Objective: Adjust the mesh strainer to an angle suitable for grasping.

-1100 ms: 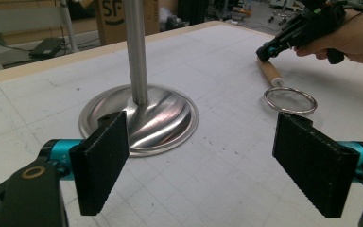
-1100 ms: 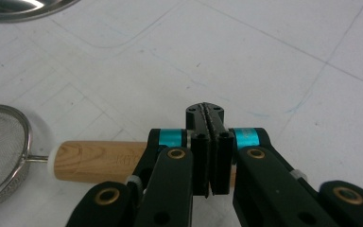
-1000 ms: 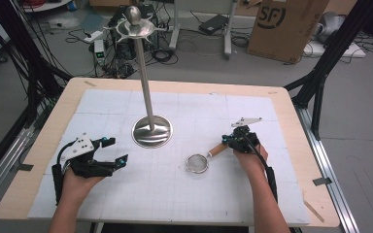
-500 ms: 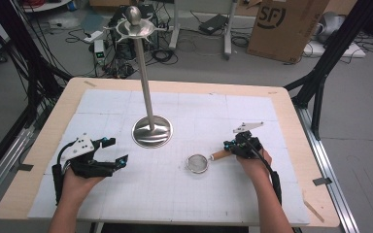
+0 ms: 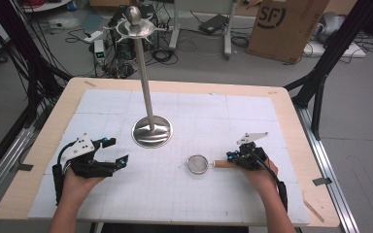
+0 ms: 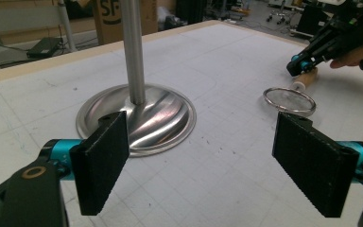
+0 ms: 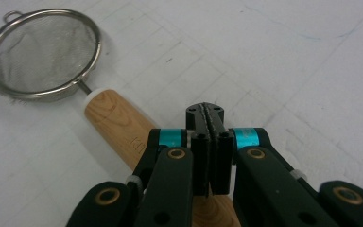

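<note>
Now | strainer: round steel mesh, wooden handle, lying flat | right tongs: closed, empty | left tongs: wide apart

Place: we take this for a robotics or recording lab, not a home.
Table: we see a wooden-edged table topped with a white gridded mat, set on a metal rail frame.
Rig: black tripod-like struts stand at both sides.
Floor: we see grey floor strewn with cables, a power strip and electronics boxes.
Storage: a cardboard shipping box sits behind.
Tools: our hand-held grippers, left and right, carry trailing cables and tracking plates.
</note>
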{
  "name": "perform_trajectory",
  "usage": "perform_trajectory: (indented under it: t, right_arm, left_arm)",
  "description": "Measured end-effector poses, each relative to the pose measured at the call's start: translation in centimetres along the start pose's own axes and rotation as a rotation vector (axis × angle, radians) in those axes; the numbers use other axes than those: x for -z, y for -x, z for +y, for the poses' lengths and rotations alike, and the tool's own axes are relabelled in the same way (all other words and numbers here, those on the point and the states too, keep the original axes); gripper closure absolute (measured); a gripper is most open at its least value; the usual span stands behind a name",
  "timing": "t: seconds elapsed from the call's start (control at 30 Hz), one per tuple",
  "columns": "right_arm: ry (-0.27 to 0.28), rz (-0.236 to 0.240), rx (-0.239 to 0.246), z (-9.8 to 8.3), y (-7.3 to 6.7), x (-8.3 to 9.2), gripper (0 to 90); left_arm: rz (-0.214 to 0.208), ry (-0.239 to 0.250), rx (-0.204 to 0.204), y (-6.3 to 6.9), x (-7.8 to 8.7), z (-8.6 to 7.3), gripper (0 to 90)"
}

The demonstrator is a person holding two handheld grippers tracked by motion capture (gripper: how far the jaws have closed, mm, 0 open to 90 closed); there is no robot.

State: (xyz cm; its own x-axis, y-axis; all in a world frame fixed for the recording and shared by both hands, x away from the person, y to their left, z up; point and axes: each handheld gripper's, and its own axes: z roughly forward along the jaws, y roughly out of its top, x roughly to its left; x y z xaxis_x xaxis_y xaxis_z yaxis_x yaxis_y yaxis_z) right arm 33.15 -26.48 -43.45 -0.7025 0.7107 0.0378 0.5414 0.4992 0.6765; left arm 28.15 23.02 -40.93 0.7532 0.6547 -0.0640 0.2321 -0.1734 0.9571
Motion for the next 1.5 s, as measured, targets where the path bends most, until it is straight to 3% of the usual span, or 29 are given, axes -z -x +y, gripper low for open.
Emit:
perform_trajectory:
  t: [0.4, 0.67, 1.27, 1.5]
  right_arm:
    - [0.045, 0.024, -0.022, -2.0, -0.6, 1.9, 89.4]
    - [0.081, 0.042, -0.012, -1.6, -0.8, 2.3, 86.7]
    - [0.109, 0.115, 0.068, -0.8, -1.8, 2.3, 68.3]
    - [0.065, 0.156, 0.143, -0.6, -2.3, 1.5, 57.0]
  left_arm:
    - [-0.003, -0.005, -0.004, 0.1, -0.2, 0.0, 20.2]
    - [-0.004, -0.006, -0.001, 0.1, -0.2, 0.0, 20.2]
    - [-0.004, -0.005, -0.001, 0.1, -0.2, 0.0, 20.2]
    - [-0.007, -0.009, -0.003, 0.1, -0.2, -0.1, 20.2]
